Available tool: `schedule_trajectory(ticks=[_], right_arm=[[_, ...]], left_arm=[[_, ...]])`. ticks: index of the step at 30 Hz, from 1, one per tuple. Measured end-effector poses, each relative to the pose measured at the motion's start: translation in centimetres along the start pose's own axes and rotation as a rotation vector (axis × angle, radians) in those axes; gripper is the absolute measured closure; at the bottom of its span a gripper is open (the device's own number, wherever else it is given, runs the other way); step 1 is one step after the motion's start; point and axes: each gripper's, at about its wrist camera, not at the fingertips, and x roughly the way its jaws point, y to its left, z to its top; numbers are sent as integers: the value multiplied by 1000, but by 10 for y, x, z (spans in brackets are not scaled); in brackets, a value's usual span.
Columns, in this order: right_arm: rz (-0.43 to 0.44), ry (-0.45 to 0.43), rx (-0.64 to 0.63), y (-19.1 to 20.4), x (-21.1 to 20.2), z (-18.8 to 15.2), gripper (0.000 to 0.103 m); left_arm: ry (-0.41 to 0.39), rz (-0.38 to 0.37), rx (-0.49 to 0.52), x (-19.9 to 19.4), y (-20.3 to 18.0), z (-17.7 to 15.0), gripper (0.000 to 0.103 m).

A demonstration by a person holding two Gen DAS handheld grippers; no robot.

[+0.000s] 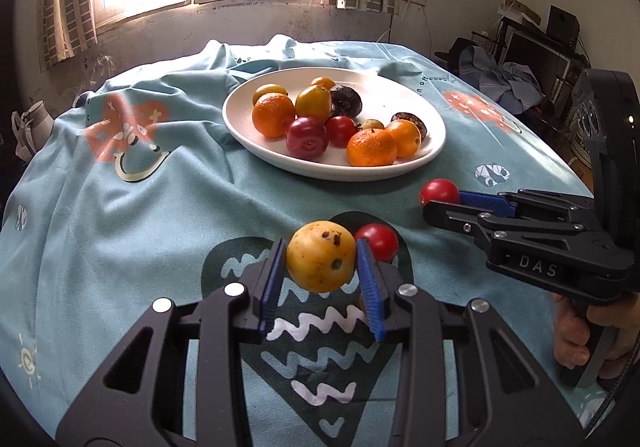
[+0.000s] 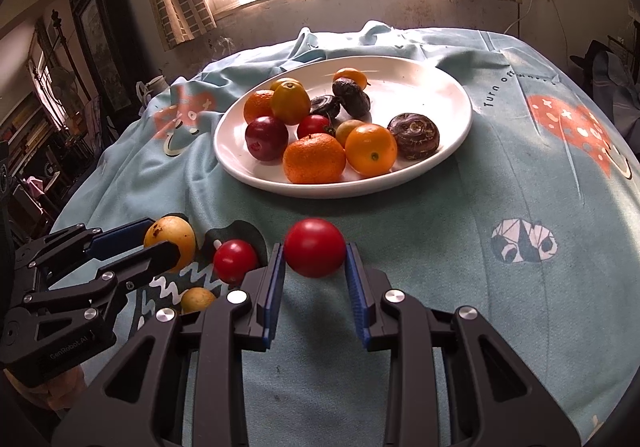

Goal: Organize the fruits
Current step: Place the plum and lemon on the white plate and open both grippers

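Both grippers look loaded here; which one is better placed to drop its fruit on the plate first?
Probably the right. The right gripper holds a red tomato nearer the white plate; the left gripper, gripping a yellow fruit, sits farther back.

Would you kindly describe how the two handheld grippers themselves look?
Both are matte black, angular linkages with silver screw heads and ribbed blue pads. The right gripper carries "DAS" lettering; the left gripper reads "GenRobot.AI". Bare hands hold them; no cables or sleeves show.
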Motion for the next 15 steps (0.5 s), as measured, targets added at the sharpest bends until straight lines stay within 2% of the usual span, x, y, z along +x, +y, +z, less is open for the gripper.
schedule_trajectory(ticks=[5, 10, 15], right_arm=[[91, -63, -18, 11, -10, 1, 72], [31, -216, 41, -5, -22, 14, 72], [8, -260, 124, -35, -11, 41, 72]], left_arm=[[-29, -14, -8, -11, 3, 6, 67], [-56, -20, -12, -7, 5, 34, 67], [-83, 1, 5, 17, 2, 75, 67]])
